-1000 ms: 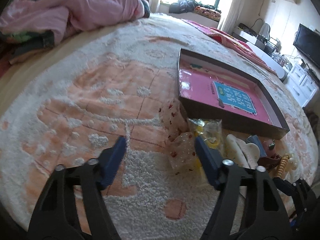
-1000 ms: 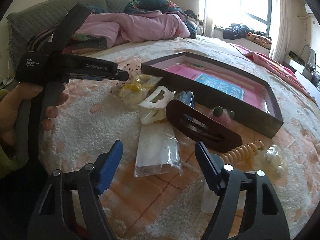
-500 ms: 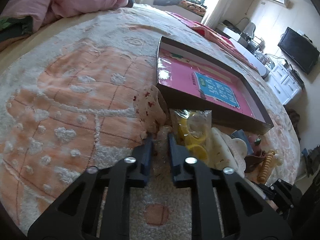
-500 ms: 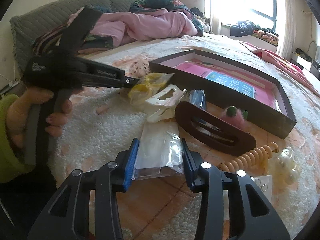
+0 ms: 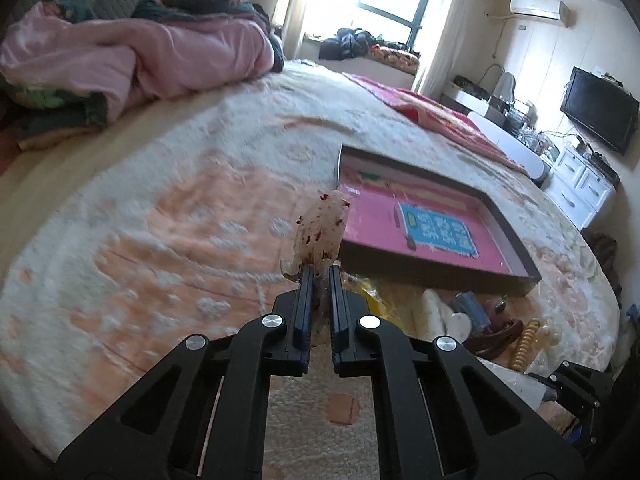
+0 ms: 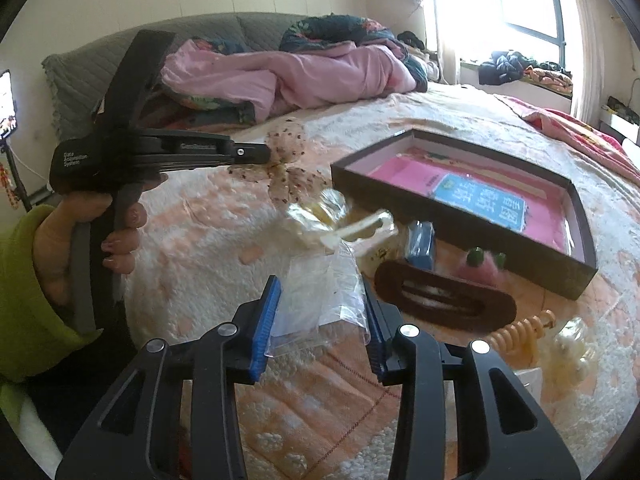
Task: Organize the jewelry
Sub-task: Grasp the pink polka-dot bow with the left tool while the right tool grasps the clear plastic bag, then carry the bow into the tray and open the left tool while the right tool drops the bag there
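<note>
Both grippers lifting items off the bed

The right gripper (image 6: 322, 322) clamps a clear plastic bag (image 6: 320, 292); the left gripper (image 6: 266, 153) pinches a speckled sheer bow (image 6: 286, 160).

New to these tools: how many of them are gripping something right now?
2: left gripper pinches a speckled sheer bow; right gripper, jaws just closing, clamps a clear plastic bag.

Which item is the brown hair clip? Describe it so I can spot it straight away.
Find the dark shallow box with the pink lining on the bed. Just in front of its near wall, among the loose accessories, lies the brown hair clip. It is a flat, dark brown oval with a long slot down its middle, unlike the cream spiral hair tie to its right.
</note>
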The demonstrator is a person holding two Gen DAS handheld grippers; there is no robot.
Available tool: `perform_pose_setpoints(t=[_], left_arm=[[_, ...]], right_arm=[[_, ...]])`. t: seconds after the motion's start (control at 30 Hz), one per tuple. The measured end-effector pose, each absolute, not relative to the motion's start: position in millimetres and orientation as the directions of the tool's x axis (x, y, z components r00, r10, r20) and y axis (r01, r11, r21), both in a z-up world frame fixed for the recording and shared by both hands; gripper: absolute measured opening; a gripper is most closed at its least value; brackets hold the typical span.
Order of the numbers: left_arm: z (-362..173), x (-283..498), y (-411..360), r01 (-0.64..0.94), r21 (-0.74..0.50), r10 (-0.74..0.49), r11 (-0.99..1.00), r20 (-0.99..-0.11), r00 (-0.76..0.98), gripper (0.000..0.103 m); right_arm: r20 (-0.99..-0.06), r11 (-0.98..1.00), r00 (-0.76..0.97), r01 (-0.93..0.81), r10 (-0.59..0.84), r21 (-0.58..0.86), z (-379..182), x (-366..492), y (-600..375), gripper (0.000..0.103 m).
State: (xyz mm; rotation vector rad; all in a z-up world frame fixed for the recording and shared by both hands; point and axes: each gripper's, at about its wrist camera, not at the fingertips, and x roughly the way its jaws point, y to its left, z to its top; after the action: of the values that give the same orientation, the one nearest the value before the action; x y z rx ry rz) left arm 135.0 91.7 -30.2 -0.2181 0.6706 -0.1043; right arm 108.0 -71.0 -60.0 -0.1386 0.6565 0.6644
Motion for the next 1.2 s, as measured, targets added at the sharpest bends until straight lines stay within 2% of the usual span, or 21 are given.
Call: perform_pose_setpoints(t=[0.5,1.2], left_arm=[[4,158,69,0.081,-0.220,-0.192,0.972,-0.546,0.816,0.003],[-16,217,2,0.150,-0.191,-0.235,0.970,-0.582,0.779,0.003]], right_arm=[[-0.542,0.871,0.712,-0.484,0.447,0.083,-29,148,-117,0.037],[-0.533,0.952,0.795,-0.296,0.288,0.073,-20,222,-182,0.037]])
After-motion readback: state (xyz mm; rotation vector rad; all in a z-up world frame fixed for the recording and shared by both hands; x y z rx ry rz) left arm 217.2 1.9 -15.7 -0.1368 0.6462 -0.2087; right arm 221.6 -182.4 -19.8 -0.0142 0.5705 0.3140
